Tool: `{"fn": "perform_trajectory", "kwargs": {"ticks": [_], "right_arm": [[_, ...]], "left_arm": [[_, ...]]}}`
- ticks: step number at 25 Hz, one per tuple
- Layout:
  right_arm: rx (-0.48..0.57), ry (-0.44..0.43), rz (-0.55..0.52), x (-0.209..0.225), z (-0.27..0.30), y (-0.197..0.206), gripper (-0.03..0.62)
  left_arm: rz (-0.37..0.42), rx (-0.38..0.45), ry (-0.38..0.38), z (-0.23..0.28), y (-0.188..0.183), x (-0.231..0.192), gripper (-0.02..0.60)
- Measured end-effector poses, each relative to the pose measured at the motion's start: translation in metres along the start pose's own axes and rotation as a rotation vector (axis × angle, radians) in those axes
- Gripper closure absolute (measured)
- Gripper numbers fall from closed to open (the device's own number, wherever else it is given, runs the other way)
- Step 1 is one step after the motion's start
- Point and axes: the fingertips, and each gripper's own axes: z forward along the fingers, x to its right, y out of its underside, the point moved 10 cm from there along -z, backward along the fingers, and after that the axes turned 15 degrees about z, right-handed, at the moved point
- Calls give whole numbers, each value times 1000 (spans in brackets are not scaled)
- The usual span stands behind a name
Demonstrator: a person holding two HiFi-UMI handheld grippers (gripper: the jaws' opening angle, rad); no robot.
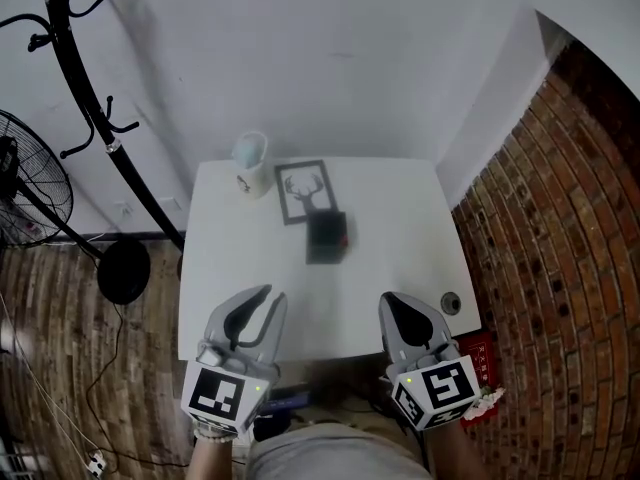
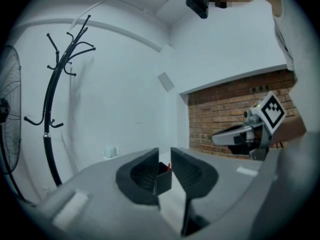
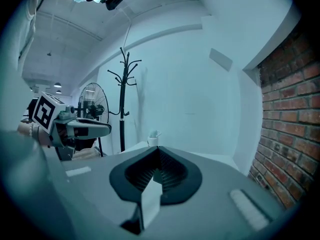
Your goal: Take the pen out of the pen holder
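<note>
A black pen holder (image 1: 324, 238) stands in the middle of the white table (image 1: 400, 228), with a red pen tip (image 1: 344, 240) showing at its right edge. Both grippers hover at the near table edge, short of the holder. My left gripper (image 1: 272, 294) has its jaws a little apart with nothing between them. Through that gap in the left gripper view (image 2: 165, 151) I see the pen holder (image 2: 163, 181) and the red pen tip (image 2: 169, 168). My right gripper (image 1: 388, 299) is shut and empty, its jaws meeting at the tip (image 3: 158, 148).
A deer picture frame (image 1: 303, 190) and a white mug (image 1: 250, 163) stand behind the holder. A cable hole (image 1: 451, 303) sits near the table's right edge. The coat rack (image 1: 100, 118) and fan (image 1: 25, 188) stand left, a brick wall (image 1: 570, 218) right.
</note>
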Motion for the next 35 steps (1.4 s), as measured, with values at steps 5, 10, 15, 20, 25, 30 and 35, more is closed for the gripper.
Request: {"fn": "perform_trajectory", "kwargs": {"ticks": [5,10,15,20,25,30,35], "right_arm": [[-11,3,2,-3,5,1,591],[-10,5,10,-2,10,2,591],[-19,-1,17,3,12,4,591],[-21,-19,19,6,16,3,591],[-20,-21,15,14,19,-1,591],[-29,-8,23,27,20,-1,591],[-33,13,33,41,22,-3,591]], "left_arm": [[-9,5,3,0,2,-3,518],[-16,-5,3,0,4,-5,518],[-10,-16,-4,5,4,-4,518],[-8,-12,-14,12,0,-2,518],[-9,-10,-3,24,-2,-2,518],[-8,-14,16,41,-4,1,518],[-8,-20,46,61,-4,4,518]]}}
